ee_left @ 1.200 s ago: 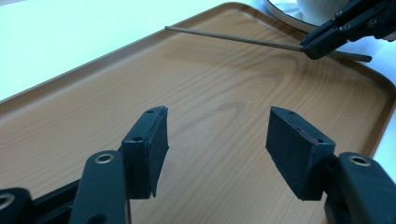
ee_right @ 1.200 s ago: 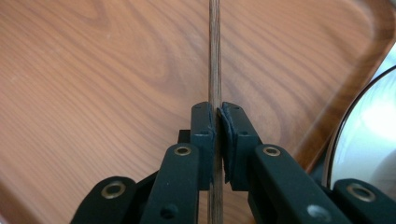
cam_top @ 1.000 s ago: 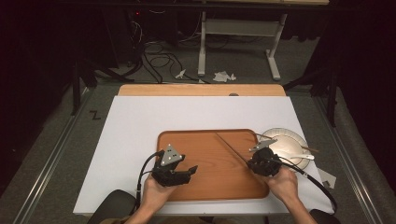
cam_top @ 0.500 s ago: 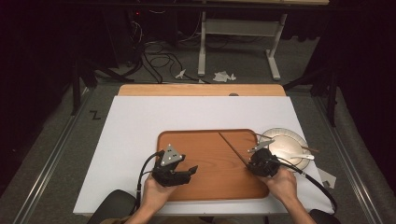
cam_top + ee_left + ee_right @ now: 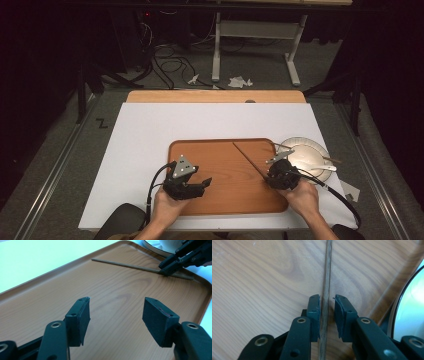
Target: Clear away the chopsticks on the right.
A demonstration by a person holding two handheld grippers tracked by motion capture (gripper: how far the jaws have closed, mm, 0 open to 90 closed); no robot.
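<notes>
1. One tray [image 5: 220,170] of smooth orange-brown wood, rectangular with rounded corners and a low raised rim, lies in the lower middle of the high view. Its grain runs in long wavy bands.
2. One thin, dark wooden chopstick [image 5: 248,159], straight and round, lies flat on the tray, slanting from the tray's upper middle down to its right part.
3. The right claw [image 5: 272,176] stands over the lower end of the chopstick. Its jaws have just been opening; the chopstick runs up between the flat black pads [image 5: 314,312], brushing the left one, with a gap at the right one.
4. The left claw [image 5: 202,184], at the tray's lower left part, has its two matte black, block-shaped jaws wide apart with bare wood between them.
5. One round, glossy white plate [image 5: 297,150] with a dark rim sits just right of the tray, holding one white spoon [image 5: 320,168].
6. One flat white sheet [image 5: 150,135] covers the counter [image 5: 215,96], whose pale wooden edge shows along the upper side.
7. Two grey three-cornered plates, one on each claw; two hands enter from the bottom.
</notes>
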